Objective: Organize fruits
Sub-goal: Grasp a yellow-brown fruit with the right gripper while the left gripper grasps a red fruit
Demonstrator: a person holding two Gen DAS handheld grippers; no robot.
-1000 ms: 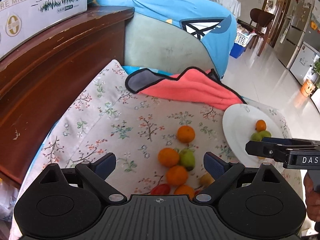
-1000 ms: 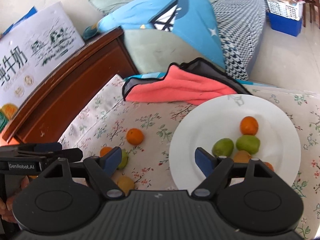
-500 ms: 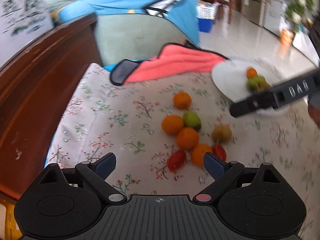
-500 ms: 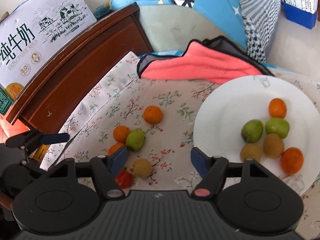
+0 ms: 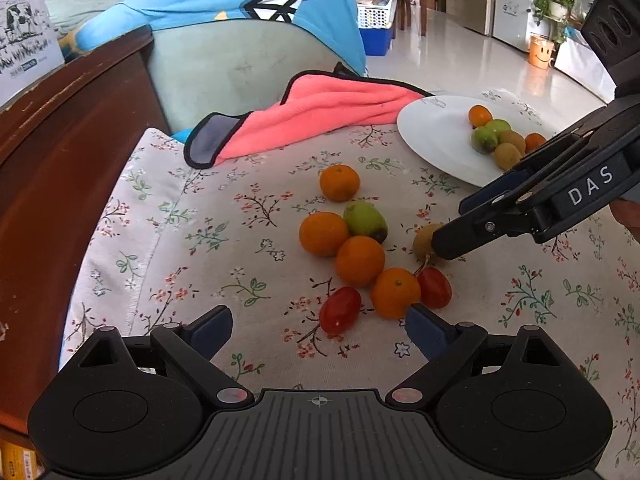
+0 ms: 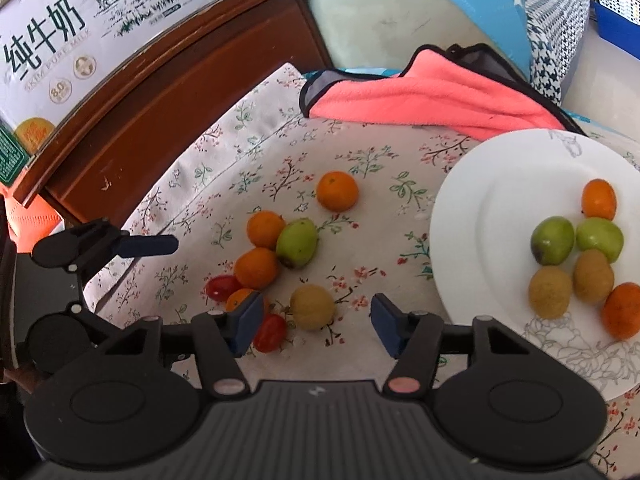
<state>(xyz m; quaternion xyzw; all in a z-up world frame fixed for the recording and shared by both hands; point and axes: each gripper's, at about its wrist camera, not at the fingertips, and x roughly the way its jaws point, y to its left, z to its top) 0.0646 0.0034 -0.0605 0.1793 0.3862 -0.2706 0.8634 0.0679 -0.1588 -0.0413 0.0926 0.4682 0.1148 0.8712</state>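
Observation:
Loose fruit lies on the floral cloth (image 5: pixel 192 240): several oranges (image 5: pixel 359 260), a green fruit (image 5: pixel 365 221), two red tomatoes (image 5: pixel 339 314) and a brown kiwi (image 6: pixel 312 306). A white plate (image 6: pixel 472 216) at the right holds several fruits (image 6: pixel 552 240). My right gripper (image 6: pixel 316 320) is open and low, its jaws on either side of the brown kiwi, apart from it; it shows in the left wrist view (image 5: pixel 452 236). My left gripper (image 5: pixel 318 326) is open and empty, just short of the tomatoes.
A pink towel (image 5: pixel 320 112) lies at the cloth's far edge. A wooden headboard (image 6: pixel 168 80) with a milk carton (image 6: pixel 60 32) runs along the left. Pillows (image 5: pixel 248 60) lie behind.
My right gripper has moved left and down from the plate until its jaws bracket the brown kiwi. My left gripper has pulled back and turned right.

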